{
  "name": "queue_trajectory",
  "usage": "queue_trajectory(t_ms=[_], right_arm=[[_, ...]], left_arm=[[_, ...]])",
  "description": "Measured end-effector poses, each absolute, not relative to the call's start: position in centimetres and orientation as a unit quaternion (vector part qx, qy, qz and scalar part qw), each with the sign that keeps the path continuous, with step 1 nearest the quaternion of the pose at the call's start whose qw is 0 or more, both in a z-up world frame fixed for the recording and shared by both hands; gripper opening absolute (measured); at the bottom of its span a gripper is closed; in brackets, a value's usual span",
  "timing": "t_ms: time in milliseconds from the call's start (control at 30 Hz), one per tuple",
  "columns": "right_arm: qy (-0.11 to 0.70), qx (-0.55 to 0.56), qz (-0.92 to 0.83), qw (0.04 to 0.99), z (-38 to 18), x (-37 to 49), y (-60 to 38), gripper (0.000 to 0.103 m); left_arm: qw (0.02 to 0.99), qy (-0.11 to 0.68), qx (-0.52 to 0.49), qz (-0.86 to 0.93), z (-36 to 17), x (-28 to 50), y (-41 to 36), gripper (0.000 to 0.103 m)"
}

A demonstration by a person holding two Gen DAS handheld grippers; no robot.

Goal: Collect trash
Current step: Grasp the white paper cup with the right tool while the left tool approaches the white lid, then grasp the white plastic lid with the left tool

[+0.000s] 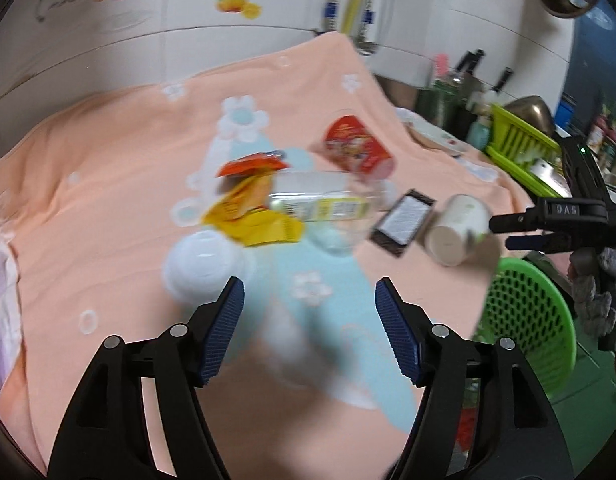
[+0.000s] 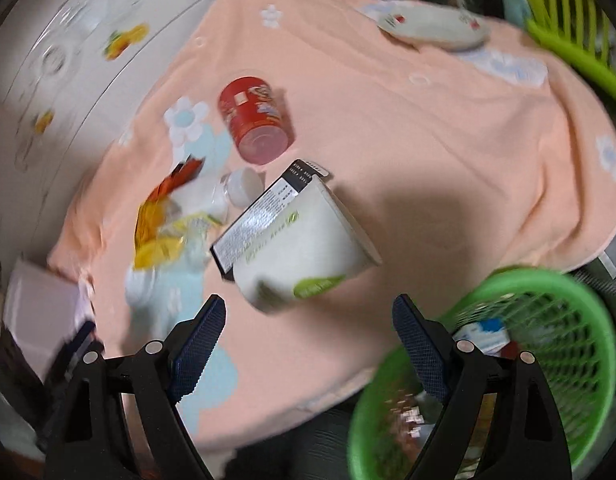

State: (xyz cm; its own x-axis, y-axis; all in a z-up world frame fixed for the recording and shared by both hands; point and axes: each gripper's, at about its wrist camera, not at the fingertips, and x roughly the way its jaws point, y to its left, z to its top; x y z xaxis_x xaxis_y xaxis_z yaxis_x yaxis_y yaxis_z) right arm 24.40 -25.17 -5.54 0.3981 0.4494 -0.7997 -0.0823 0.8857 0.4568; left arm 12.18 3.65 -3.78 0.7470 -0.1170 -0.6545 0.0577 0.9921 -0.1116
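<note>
Trash lies on a peach flowered cloth [image 1: 107,168]. In the left wrist view I see a white bowl [image 1: 203,268], a yellow-orange snack wrapper [image 1: 251,208], a clear plastic bottle [image 1: 328,204], a tipped red cup [image 1: 356,148], a black packet [image 1: 404,220] and a white paper cup [image 1: 456,228] on its side. My left gripper [image 1: 310,300] is open above the cloth, just right of the bowl, with nothing in it. My right gripper [image 2: 308,312] is open and empty, just short of the white paper cup [image 2: 308,252]. The green mesh basket [image 2: 508,360] with some trash stands at its right.
A plate [image 2: 432,26] and a green dish rack [image 2: 568,28] sit at the far right of the cloth. A white tiled wall [image 1: 147,12] runs behind. The cloth's near edge drops off beside the basket [image 1: 528,320]. Both views are motion-blurred.
</note>
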Motion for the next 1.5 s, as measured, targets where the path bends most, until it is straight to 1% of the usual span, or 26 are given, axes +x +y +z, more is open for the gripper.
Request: queue_trajectory(t_ms=[67,300,367,467,600,767,900,1000,1100,1133,1167,1500], right_arm=[[0.526,0.193,0.146,0.815,-6.1,25.2,-24.9,0.082],[0.525,0.247,0.103,0.808,-7.7,27.3,-24.3,0.082],[0.524,0.252,0.096,0.808,-8.0,27.9,-24.1,0.082],[0.525,0.26,0.088,0.806,-8.4,28.7,-23.7,0.082],[0.529,0.265,0.09,0.801,-9.0,29.3,-23.4,0.075],[0.525,0.233,0.103,0.812,-8.4,29.3,-22.7,0.072],[0.518,0.208,0.109,0.823,-7.9,28.9,-22.5,0.067],[0.516,0.189,0.114,0.827,-7.6,28.7,-22.3,0.064],[0.514,0.174,0.119,0.832,-7.3,28.5,-22.1,0.063],[0.513,0.17,0.12,0.833,-7.2,28.5,-22.0,0.063],[0.512,0.163,0.122,0.835,-7.1,28.5,-21.8,0.062],[0.489,0.094,0.146,0.855,-5.5,26.9,-20.2,0.061]], left_arm=[[0.933,0.356,-0.045,-0.036,-4.2,12.0,4.9,0.073],[0.927,0.374,-0.035,-0.012,-5.4,12.8,7.9,0.079],[0.925,0.379,-0.025,-0.011,-5.7,13.4,8.3,0.084],[0.923,0.385,-0.019,-0.012,-6.2,14.2,8.6,0.087],[0.917,0.398,-0.022,-0.014,-6.8,15.8,9.3,0.087],[0.911,0.411,-0.007,-0.01,-7.5,18.1,9.7,0.087],[0.904,0.427,0.007,-0.012,-8.3,20.1,9.7,0.087],[0.9,0.435,0.012,-0.017,-8.8,21.0,9.6,0.087],[0.895,0.444,0.023,-0.016,-9.6,21.9,9.4,0.085],[0.894,0.447,0.022,-0.016,-9.8,22.1,9.5,0.08],[0.893,0.45,0.021,-0.016,-9.9,22.3,9.6,0.079],[0.899,0.437,0.015,-0.016,-9.6,21.4,9.6,0.078]])
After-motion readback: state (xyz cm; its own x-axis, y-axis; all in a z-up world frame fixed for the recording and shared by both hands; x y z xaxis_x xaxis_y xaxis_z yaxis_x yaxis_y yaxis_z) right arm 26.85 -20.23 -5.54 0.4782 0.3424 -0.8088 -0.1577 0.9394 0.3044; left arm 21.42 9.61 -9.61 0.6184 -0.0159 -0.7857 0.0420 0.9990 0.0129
